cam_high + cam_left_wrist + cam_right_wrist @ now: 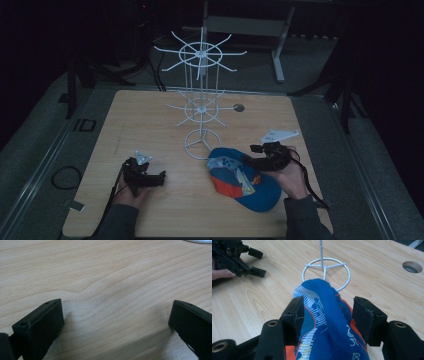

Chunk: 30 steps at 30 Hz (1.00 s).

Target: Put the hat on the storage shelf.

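R tongs [327,312] wide w/ cap [329,322] between jaws, not clamped. Close firmly before lifting to rack [201,100]. L tongs [159,178] wide, empty.

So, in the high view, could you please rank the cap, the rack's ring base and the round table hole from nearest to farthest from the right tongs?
1. Cap, between the right tongs.
2. Ring base, just left.
3. Table hole, farther back.

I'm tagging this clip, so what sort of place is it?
Probably a lab or workshop recording bay: a light wooden table on dark flooring, a white wire display rack standing on it, and a grey metal desk frame behind.
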Each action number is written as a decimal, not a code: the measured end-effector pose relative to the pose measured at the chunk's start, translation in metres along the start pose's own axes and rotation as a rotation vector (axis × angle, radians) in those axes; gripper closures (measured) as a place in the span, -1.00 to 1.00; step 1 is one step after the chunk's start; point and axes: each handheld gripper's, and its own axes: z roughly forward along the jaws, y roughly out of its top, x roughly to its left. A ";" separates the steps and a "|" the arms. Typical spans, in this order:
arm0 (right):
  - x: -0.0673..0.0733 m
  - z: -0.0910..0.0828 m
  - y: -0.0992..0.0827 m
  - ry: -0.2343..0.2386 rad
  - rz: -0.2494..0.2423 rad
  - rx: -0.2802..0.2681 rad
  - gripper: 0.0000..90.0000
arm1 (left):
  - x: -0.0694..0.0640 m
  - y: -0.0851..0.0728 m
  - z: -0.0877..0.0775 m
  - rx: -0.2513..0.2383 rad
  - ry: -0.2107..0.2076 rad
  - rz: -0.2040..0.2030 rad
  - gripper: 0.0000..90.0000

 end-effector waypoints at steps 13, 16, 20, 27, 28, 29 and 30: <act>-0.008 0.010 0.015 -0.007 -0.041 0.072 -0.05 | 0.000 0.000 0.000 -0.002 -0.001 -0.002 -1.00; -0.010 0.009 0.017 -0.014 -0.046 0.080 -0.05 | 0.000 0.000 0.000 -0.001 -0.001 -0.002 -1.00; -0.012 0.011 0.019 -0.014 -0.056 0.098 -0.06 | 0.000 0.000 0.000 -0.002 0.000 0.000 -1.00; -0.010 0.017 0.023 -0.011 -0.080 0.133 -0.07 | 0.000 0.000 0.000 -0.001 0.000 -0.001 -1.00; -0.010 0.018 0.024 -0.011 -0.079 0.137 -0.07 | 0.000 0.000 0.000 -0.001 0.000 -0.001 -1.00; -0.010 0.020 0.025 -0.012 -0.087 0.138 -0.07 | 0.000 0.000 0.000 -0.001 0.000 0.000 -1.00; -0.010 0.021 0.026 -0.012 -0.087 0.144 -0.07 | 0.000 0.000 0.000 -0.001 0.000 0.000 -1.00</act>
